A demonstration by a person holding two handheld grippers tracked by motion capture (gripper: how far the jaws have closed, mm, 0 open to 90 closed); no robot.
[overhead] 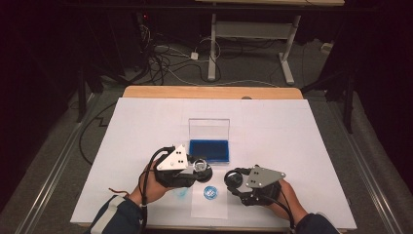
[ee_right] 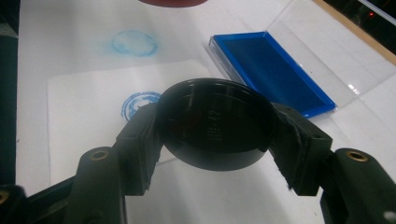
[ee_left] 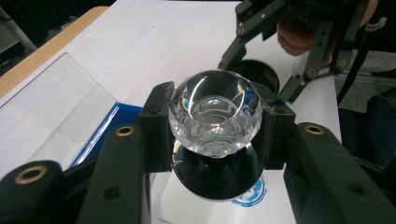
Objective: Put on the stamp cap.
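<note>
A round stamp with a clear faceted crystal knob (ee_left: pixel 215 116) and a black base (ee_left: pixel 217 179) is held by the knob in my left gripper (ee_left: pixel 215 128), which is shut on it just above the table. In the high view that stamp (overhead: pixel 200 167) hangs near the ink pad's front edge, at my left gripper (overhead: pixel 198 169). My right gripper (ee_right: pixel 215 133) is shut on a round black cap (ee_right: pixel 215 123), seen in the high view as the cap (overhead: pixel 235 178) right of the stamp. A sheet of paper (overhead: pixel 210 204) carries a blue circular print (overhead: pixel 211 192).
An open clear case holds a blue ink pad (overhead: pixel 209 151), its lid (overhead: pixel 209 127) standing up behind it. A faint blue smear (overhead: pixel 181 192) marks the white table cover (overhead: pixel 292 131) left of the paper. Beyond the table stand a desk frame and loose cables on the floor.
</note>
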